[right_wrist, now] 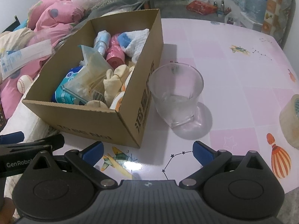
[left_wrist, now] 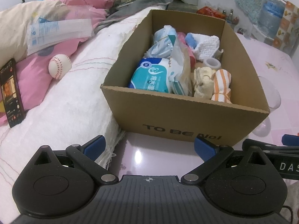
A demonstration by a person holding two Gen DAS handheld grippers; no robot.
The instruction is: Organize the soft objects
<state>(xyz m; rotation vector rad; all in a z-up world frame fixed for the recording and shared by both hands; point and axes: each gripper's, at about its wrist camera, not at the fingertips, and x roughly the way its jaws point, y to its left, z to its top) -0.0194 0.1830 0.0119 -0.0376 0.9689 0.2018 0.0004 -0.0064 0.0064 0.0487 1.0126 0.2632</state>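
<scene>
Cardboard box point(left_wrist: 186, 119) on the pink table point(right_wrist: 233, 74) already holds wipes, rolled cloths. Baseball point(left_wrist: 59, 66) remains on the bedding, left of the box. Left gripper point(left_wrist: 149, 147) and right gripper point(right_wrist: 147, 152): spread, empty. Recommend left approaches the ball squarely, clamps gently.

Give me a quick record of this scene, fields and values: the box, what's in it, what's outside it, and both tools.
container: cardboard box, open top
inside: wet wipes pack, orange striped cloth roll, white knit cloth
beside box: clear glass, empty
on bedding: baseball, phone
left tool: open, empty
right tool: open, empty
</scene>
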